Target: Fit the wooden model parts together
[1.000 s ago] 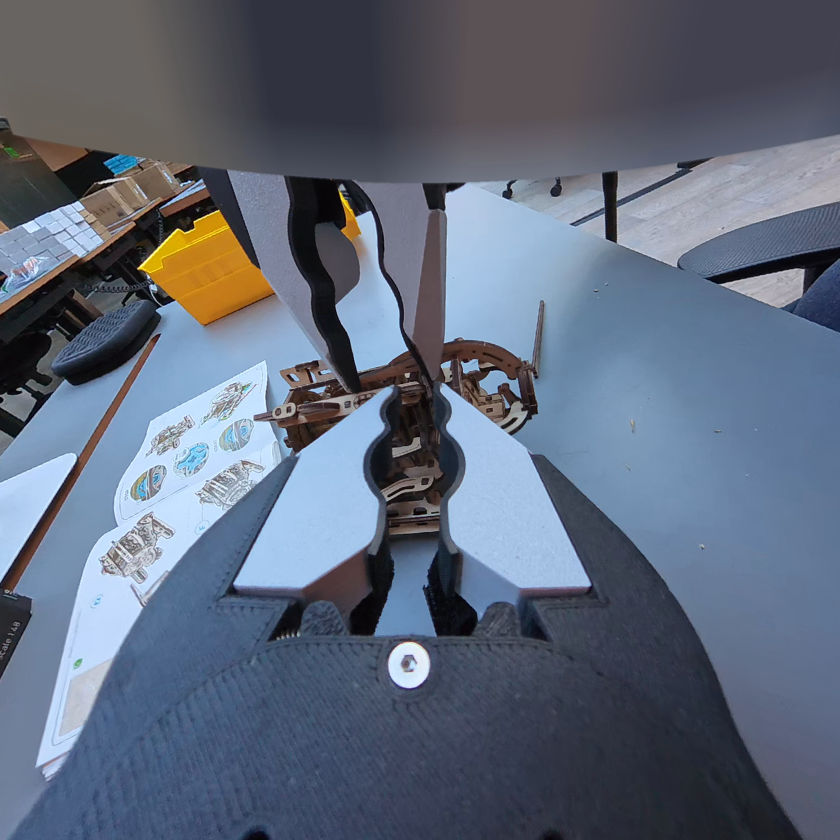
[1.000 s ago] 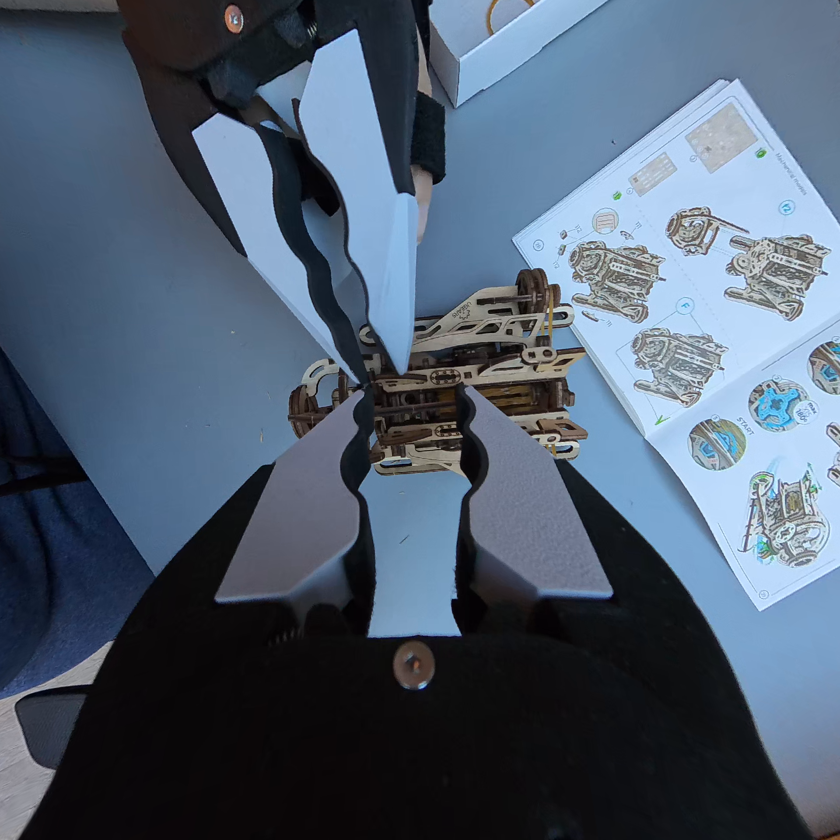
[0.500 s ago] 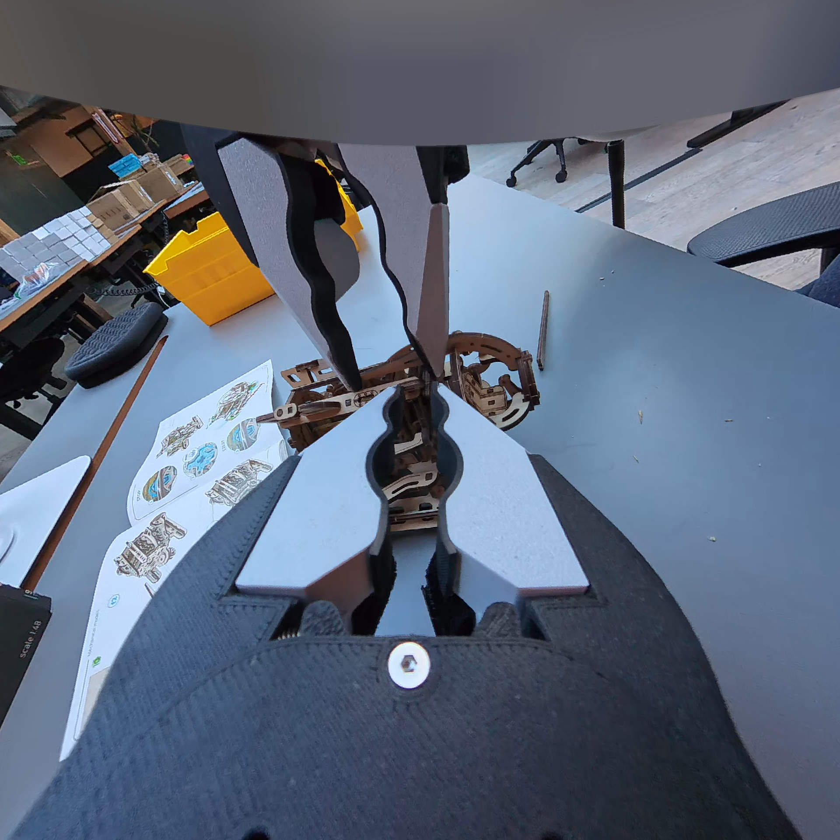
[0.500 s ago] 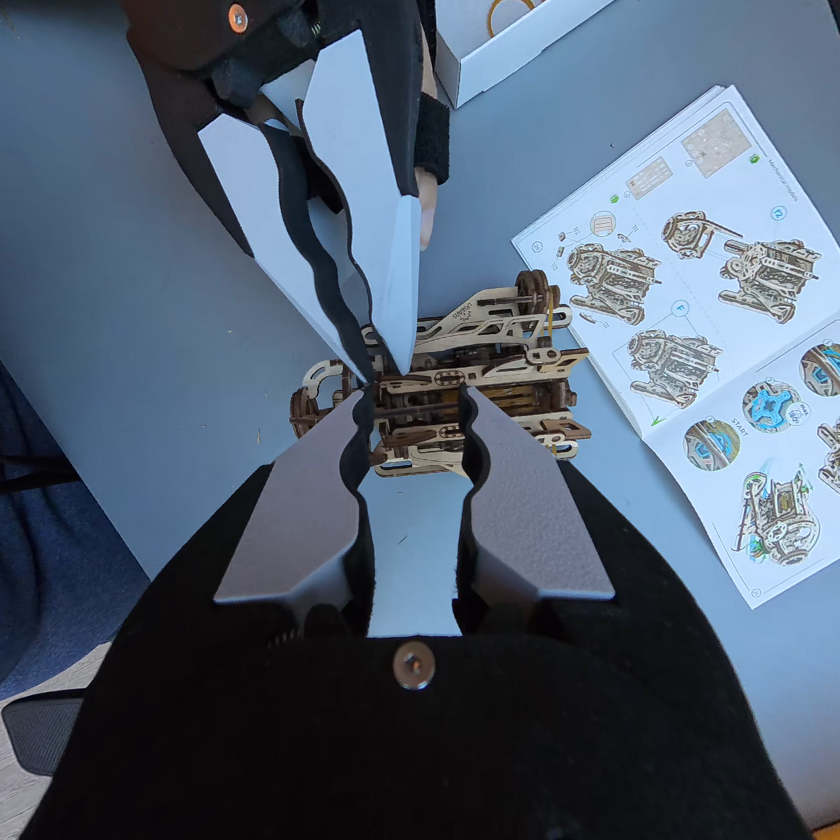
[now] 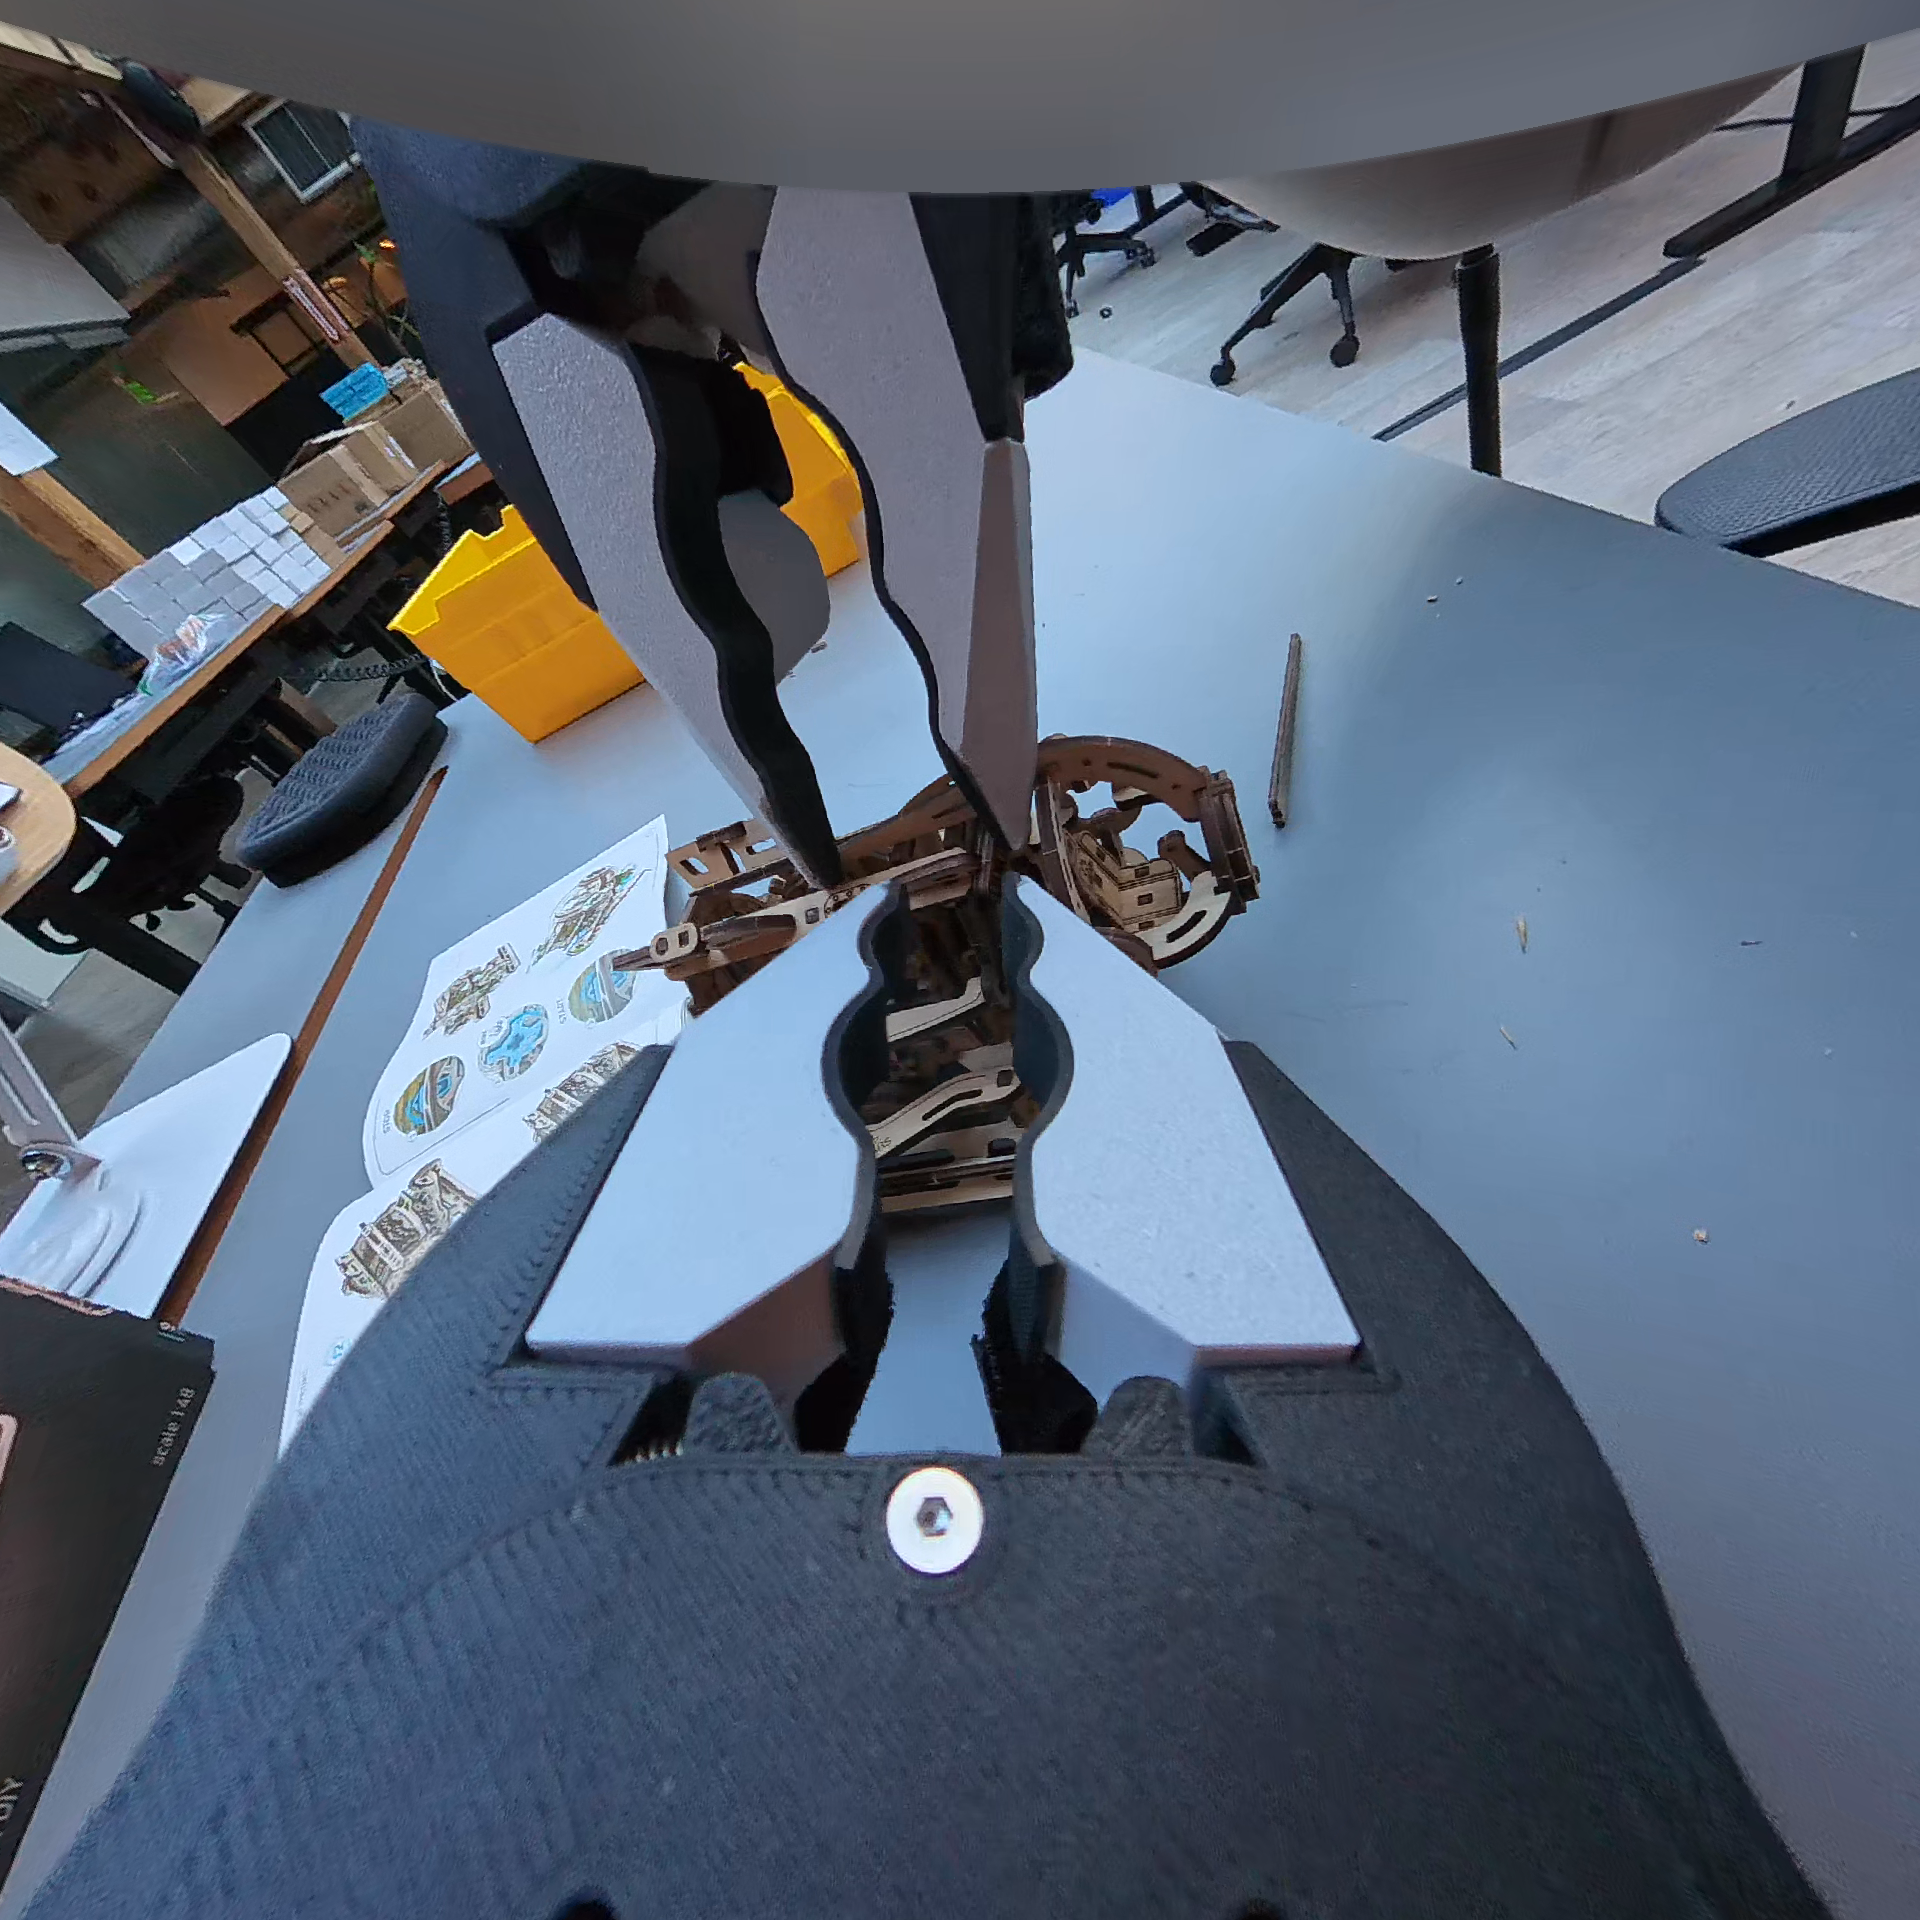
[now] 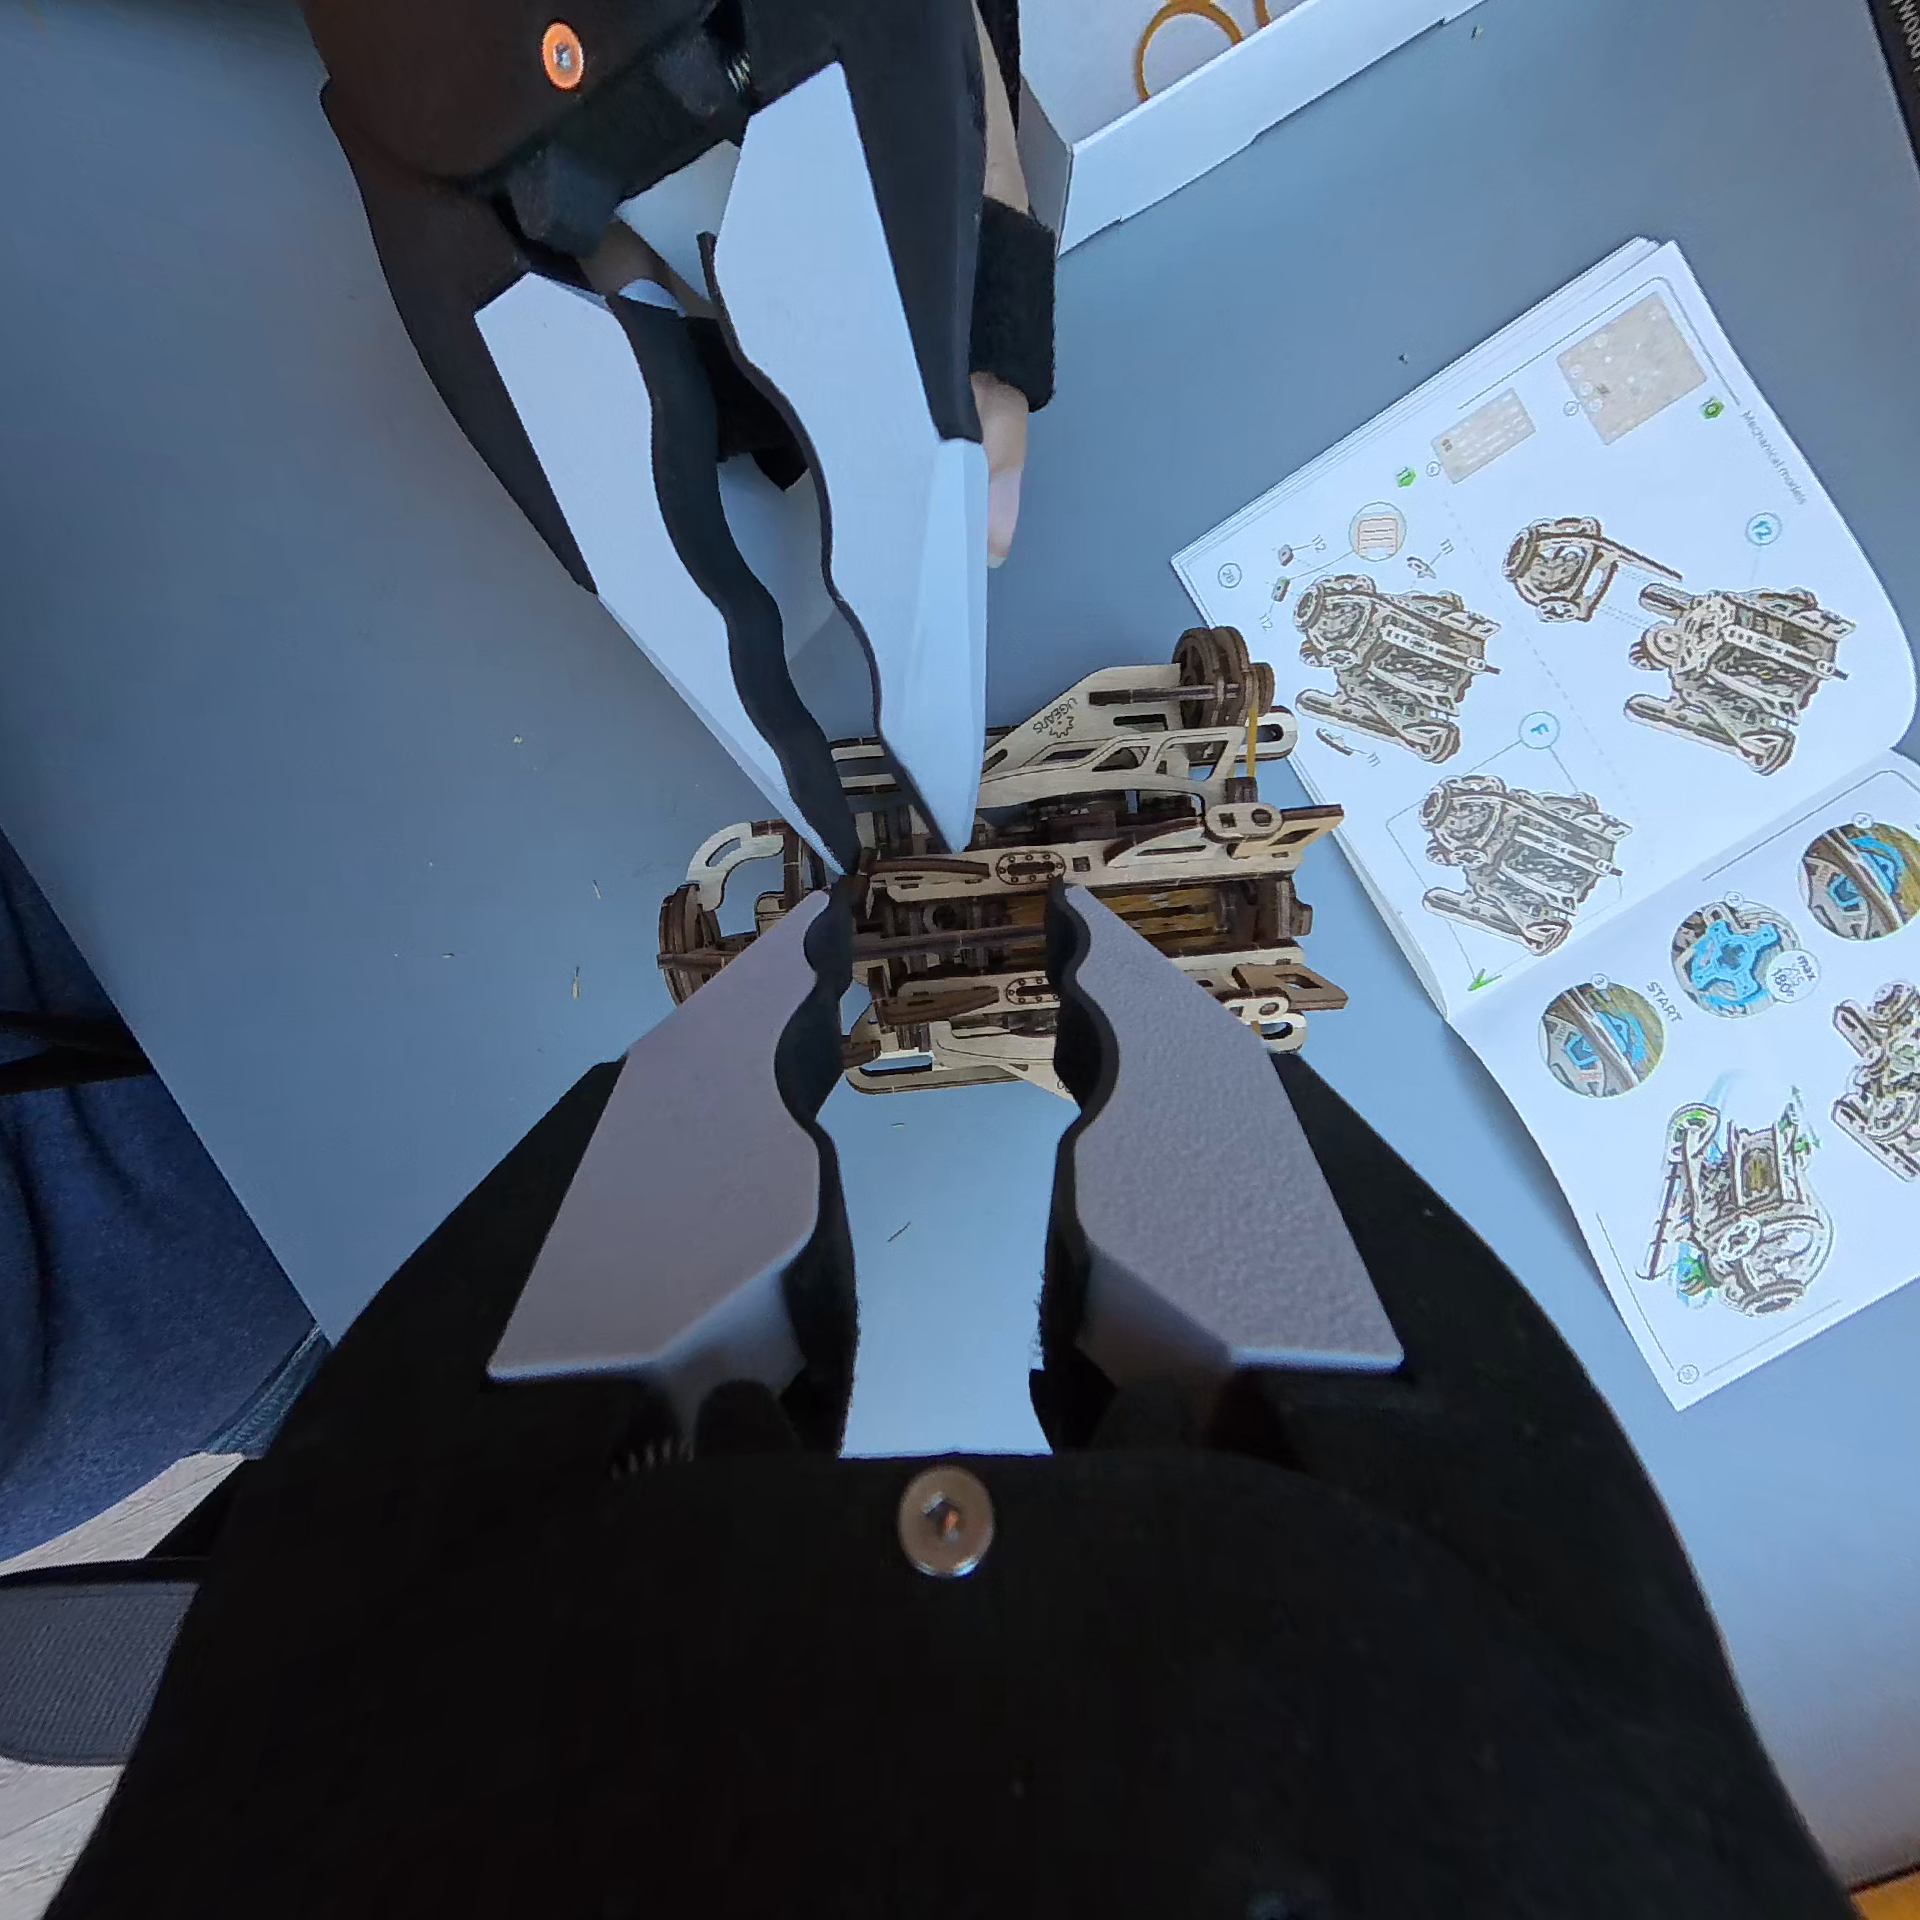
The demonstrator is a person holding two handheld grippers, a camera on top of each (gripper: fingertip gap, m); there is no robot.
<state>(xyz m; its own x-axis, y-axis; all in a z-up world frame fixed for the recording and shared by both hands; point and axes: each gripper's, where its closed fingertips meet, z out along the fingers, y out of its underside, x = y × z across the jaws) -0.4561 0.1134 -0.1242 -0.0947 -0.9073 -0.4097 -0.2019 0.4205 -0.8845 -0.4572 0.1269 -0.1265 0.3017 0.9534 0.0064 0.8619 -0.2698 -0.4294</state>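
The wooden model (image 6: 997, 904) sits on the grey table (image 6: 312, 623) with both sets of tongs meeting over it. The left gripper (image 5: 940, 894) pinches its top frame narrowly; the right gripper (image 6: 945, 904) straddles the body, part open — whether it presses is unclear. It is pale and dark laser-cut ply with a curved cage. An instruction booklet (image 6: 1621, 831) lies right; a thin wooden stick (image 5: 1285, 727) lies beyond.
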